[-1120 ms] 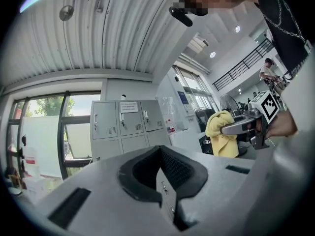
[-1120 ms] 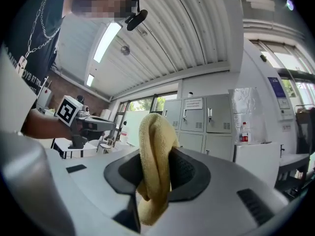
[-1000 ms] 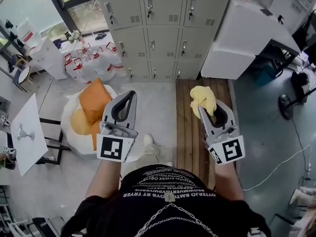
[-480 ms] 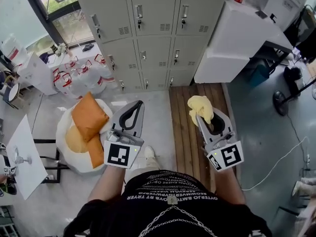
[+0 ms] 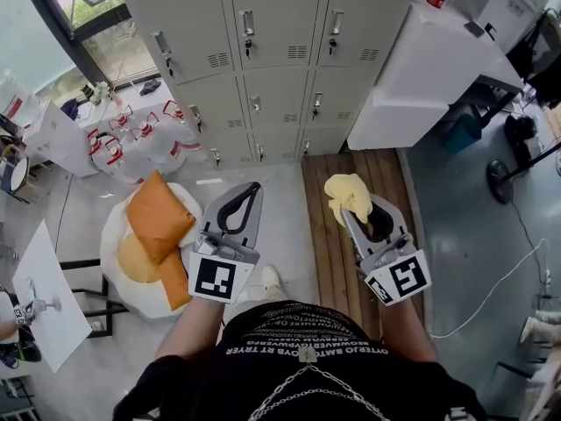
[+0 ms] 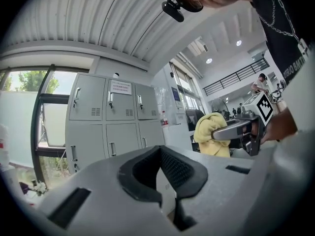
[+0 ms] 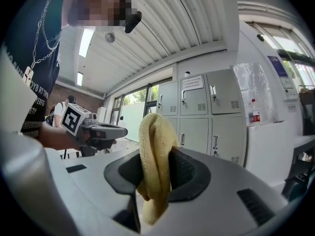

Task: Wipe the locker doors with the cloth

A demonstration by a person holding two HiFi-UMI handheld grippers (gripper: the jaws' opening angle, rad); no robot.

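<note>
Yellow cloth (image 5: pixel 347 196) sat pinched between the fingers of the right gripper (image 5: pixel 353 209), well short of the lockers (image 5: pixel 272 68); the left gripper (image 5: pixel 252 189), equally clear of the lockers, had its fingers pressed together, empty.

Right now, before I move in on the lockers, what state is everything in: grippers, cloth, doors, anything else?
left gripper: jaws shut, nothing between them.
right gripper: shut on the yellow cloth.
yellow cloth: bunched, pinched between the jaws, not touching the lockers.
locker doors: every door in view closed.
bottle: upright on the white cabinet.
</note>
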